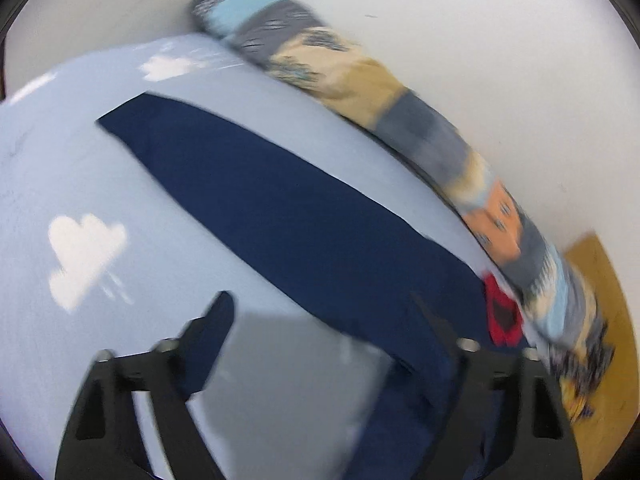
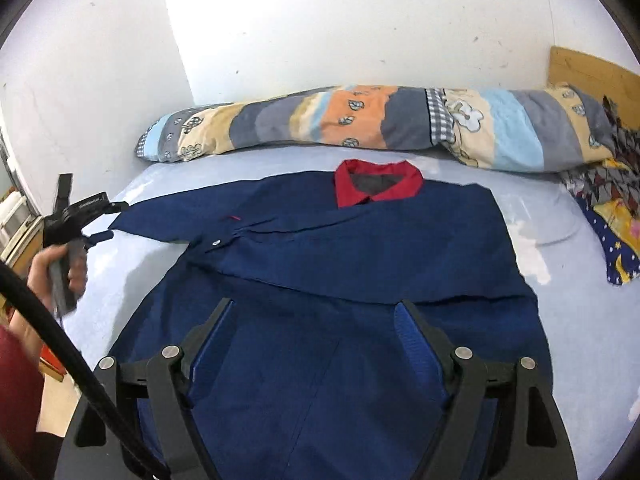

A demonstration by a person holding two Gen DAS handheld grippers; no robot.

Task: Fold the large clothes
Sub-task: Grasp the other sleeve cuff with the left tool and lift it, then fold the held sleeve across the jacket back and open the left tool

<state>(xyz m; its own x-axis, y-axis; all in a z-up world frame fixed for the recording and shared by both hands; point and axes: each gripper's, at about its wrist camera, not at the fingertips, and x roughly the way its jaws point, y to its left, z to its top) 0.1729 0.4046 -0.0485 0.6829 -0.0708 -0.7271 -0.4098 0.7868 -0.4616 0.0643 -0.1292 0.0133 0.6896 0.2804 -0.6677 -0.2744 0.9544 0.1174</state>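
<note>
A large navy shirt (image 2: 360, 264) with a red collar (image 2: 378, 186) lies flat on the pale blue bed sheet (image 2: 592, 320), one sleeve folded across the chest. My right gripper (image 2: 316, 320) hovers open and empty over the shirt's lower body. My left gripper (image 2: 114, 218) sits at the shirt's left sleeve end, jaws spread. In the blurred left wrist view the left gripper (image 1: 324, 312) is open over the sheet (image 1: 60, 168), with the navy sleeve (image 1: 260, 192) stretching ahead and the red collar (image 1: 502, 312) at the right.
A long patchwork bolster (image 2: 360, 122) lies along the white wall behind the shirt. A patterned cloth (image 2: 612, 220) lies at the bed's right, by a wooden headboard (image 2: 592, 76). White cloud prints (image 1: 86, 252) mark the sheet. A black cable (image 2: 60, 344) crosses the lower left.
</note>
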